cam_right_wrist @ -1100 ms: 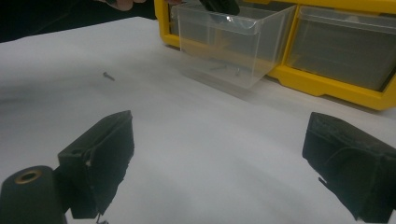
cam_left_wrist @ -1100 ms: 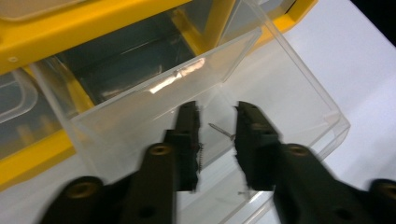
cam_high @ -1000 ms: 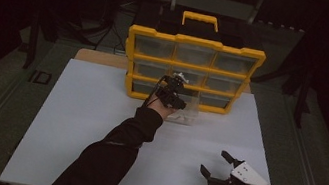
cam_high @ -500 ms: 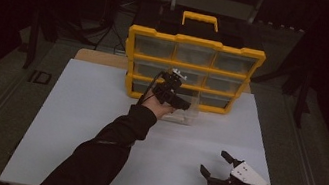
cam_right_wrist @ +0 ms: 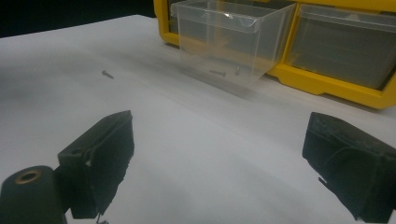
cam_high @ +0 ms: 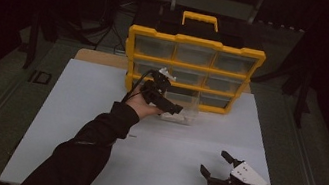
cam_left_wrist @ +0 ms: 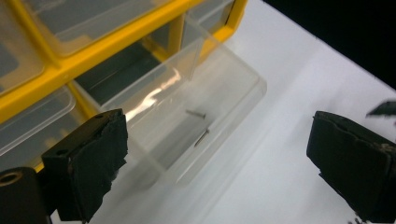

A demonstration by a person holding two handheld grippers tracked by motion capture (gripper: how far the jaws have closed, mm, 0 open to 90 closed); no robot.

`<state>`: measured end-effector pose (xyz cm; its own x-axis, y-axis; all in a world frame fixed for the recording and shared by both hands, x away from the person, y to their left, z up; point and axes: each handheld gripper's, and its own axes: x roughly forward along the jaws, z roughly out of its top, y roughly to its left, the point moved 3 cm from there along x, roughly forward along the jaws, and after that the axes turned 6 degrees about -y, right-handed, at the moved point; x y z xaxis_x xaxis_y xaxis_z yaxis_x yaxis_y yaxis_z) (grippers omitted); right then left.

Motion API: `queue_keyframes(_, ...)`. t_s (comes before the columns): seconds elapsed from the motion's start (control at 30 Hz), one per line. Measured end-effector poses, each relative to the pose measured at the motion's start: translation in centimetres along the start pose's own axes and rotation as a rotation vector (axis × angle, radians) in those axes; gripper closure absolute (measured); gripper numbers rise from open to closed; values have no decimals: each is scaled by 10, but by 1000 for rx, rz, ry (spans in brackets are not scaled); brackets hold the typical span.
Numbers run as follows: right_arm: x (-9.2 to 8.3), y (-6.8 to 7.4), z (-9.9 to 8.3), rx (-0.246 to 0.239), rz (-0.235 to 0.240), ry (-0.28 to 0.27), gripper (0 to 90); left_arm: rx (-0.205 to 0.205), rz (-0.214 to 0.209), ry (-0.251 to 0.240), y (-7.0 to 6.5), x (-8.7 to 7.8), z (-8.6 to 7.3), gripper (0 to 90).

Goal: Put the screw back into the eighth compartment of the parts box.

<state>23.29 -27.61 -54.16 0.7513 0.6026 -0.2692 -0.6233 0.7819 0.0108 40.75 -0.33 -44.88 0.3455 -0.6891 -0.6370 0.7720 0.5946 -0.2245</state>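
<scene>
A yellow organiser (cam_high: 191, 71) with clear drawers is seen standing at the far edge of a white table (cam_high: 71, 122), its handle on top. One clear drawer (cam_high: 181, 109) has been pulled out of the bottom row and is seen resting on the table, its back end still in the yellow frame. In the left gripper view the drawer (cam_left_wrist: 187, 116) is shown from above, with two small screws (cam_left_wrist: 200, 126) lying on its floor near the middle, close together. In the right gripper view the same drawer (cam_right_wrist: 231, 39) is seen from the front, and the two screws (cam_right_wrist: 224, 72) are made out through its clear wall. A third screw (cam_right_wrist: 107, 73) is seen lying loose on the table, to the left of the drawer in that view and well apart from it.

The left gripper (cam_high: 164, 97) is held just beside the drawer, near its front left corner in the high view; its jaws are spread wide apart and nothing is held between them. It cannot be told whether the drawer is touched by it. The right gripper (cam_high: 215, 163) is held low over the near right part of the table, well apart from the drawer; its jaws are likewise spread wide, with only bare table between them
</scene>
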Motion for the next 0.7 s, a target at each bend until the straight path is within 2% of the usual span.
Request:
queue_keyframes(0.07,0,0,0,0,-1,0,91,7,-19,-5,1,-4,-5,46)
queue_keyframes(0.3,0,0,0,0,-2,0,91,47,-35,-9,1,-22,-19,46)
queue_keyframes(0.5,0,0,0,-1,-4,1,91,95,-105,-31,3,-38,-32,47)
queue_keyframes(0.7,1,1,0,-4,-1,5,91,127,-133,-27,3,-44,-47,47)
